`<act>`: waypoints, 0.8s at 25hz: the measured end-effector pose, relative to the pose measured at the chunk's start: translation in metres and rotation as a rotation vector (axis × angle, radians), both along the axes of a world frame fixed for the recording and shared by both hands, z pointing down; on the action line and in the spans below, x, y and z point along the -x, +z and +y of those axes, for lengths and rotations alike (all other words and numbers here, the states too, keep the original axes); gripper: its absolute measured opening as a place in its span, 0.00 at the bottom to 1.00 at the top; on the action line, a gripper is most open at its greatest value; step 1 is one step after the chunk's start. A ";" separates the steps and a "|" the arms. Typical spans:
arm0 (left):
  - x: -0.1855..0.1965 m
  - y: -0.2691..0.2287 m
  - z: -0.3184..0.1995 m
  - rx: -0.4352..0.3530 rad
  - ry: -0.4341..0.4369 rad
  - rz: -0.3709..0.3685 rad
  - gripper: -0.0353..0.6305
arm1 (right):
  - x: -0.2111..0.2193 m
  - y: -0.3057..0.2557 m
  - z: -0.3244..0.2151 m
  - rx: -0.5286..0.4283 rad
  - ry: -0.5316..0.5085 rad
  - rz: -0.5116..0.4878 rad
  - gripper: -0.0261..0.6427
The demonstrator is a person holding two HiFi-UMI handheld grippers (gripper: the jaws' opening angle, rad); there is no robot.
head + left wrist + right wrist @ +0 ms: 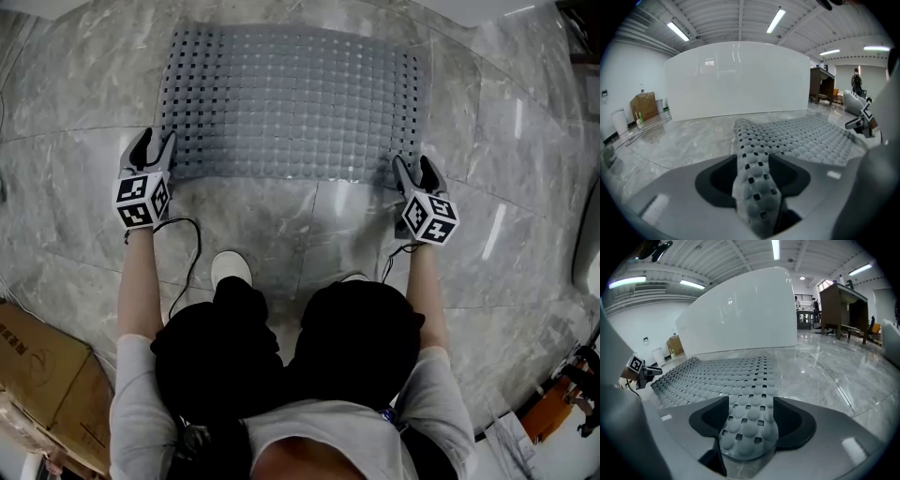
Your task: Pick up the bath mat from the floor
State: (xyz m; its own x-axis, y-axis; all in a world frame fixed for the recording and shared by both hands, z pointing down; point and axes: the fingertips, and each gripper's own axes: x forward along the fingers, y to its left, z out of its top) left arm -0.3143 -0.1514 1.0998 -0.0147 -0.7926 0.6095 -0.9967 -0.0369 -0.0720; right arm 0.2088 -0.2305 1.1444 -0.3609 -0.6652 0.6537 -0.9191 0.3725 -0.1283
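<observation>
A grey perforated bath mat lies flat on the marble floor ahead of me. My left gripper is down at its near left corner. In the left gripper view that mat corner runs as a raised ridge between the jaws of the left gripper, which stand wide. My right gripper is at the near right corner. In the right gripper view the rounded mat corner lies flat on the floor between the spread jaws of the right gripper, with gaps beside both pads.
A cardboard box stands on the floor at my lower left. My white shoe and a black cable are just behind the mat. A curved white wall rises beyond it, with a wooden desk further right.
</observation>
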 end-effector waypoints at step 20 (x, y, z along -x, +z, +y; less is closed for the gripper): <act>0.010 0.047 -0.004 0.102 -0.008 0.040 0.35 | -0.002 0.031 -0.013 0.085 0.083 0.019 0.45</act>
